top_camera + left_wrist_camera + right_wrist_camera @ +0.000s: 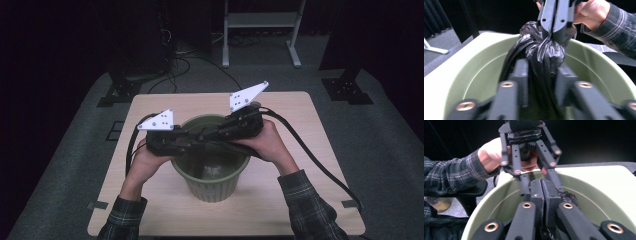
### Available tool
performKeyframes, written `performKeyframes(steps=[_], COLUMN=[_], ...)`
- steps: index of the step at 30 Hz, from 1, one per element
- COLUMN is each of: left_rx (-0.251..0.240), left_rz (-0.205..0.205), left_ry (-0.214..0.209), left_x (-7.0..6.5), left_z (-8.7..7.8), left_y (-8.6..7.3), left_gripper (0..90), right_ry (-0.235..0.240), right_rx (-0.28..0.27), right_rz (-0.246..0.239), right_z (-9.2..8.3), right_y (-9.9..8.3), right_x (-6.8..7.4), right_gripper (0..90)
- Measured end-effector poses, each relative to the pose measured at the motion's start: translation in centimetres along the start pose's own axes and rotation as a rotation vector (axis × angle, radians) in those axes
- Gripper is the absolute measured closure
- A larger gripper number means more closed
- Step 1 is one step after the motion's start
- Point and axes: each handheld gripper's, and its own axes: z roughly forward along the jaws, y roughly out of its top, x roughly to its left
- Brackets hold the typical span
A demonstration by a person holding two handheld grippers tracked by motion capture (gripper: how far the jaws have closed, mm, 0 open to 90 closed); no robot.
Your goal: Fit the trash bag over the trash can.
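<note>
While the high view sets your two hands over the ribbed olive-green plastic bin [212, 172] on the pale wooden table [300, 130], it hides what hangs between the jaws; the two gripper views supply that. From above, your left gripper [192, 141] and your right gripper [212, 132] meet nose to nose over the bin's mouth, and something pale and glossy lies blurred at the bottom.

Look along the left gripper [541, 80] and you see the crumpled black plastic bag [539, 50] gathered into a twisted neck, rising out of the green bin [474, 75]. Its jaws stand on either side of that neck, with the bag between them and the pads at its flanks (whether they truly press the plastic I cannot tell). Higher up, the right gripper [555, 25] pinches the top of the neck.

Your right gripper [542, 195], in its own view, has its jaws drawn together with almost no gap, black plastic [569, 196] bunched just beside and below them, and the left gripper [537, 182] faces it over the bin's rim [506, 190].
</note>
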Motion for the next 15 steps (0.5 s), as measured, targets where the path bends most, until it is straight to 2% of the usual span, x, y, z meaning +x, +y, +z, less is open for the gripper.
performKeyframes(steps=[2, 3, 5, 7, 8, 9, 12, 15], left_rx=[0.002, -0.002, -0.006, -0.014, -0.014, -0.014, -0.017, -0.021], left_rz=[0.002, 0.001, -0.002, -0.014, -0.014, -0.02, -0.027, -0.033], left_ry=[0.008, 0.012, 0.017, 0.027, 0.027, 0.035, 0.048, 0.056], left_x=[0.0, 0.0, 0.1, 0.2, 0.2, 0.4, 0.6, 0.7], left_z=[-0.4, -0.6, -1.0, -1.4, -1.4, -1.7, -2.1, -2.3], left_y=[-0.1, -0.1, -0.3, -0.5, -0.5, -0.6, -0.8, -0.9], left_gripper=[80.2, 81.5, 81.8, 81.7, 81.7, 81.7, 81.7, 81.7], right_ry=[-0.018, -0.04, -0.045, -0.078, -0.078, -0.096, -0.115, -0.131], right_rx=[0.003, 0.003, 0.011, -0.001, -0.001, -0.014, -0.009, 0.018], right_rz=[0.0, 0.005, 0.011, 0.02, 0.02, 0.041, 0.05, 0.071], right_z=[-0.3, -0.9, -1.1, -2.5, -2.5, -3.7, -4.9, -5.5], right_y=[-0.1, -0.3, -0.4, -1.2, -1.2, -1.9, -2.8, -3.5], right_x=[0.0, 0.0, -0.1, -0.2, -0.2, -0.3, -0.2, -0.2], right_gripper=[76.2, 69.7, 68.3, 62.1, 62.1, 57.1, 51.0, 44.9])
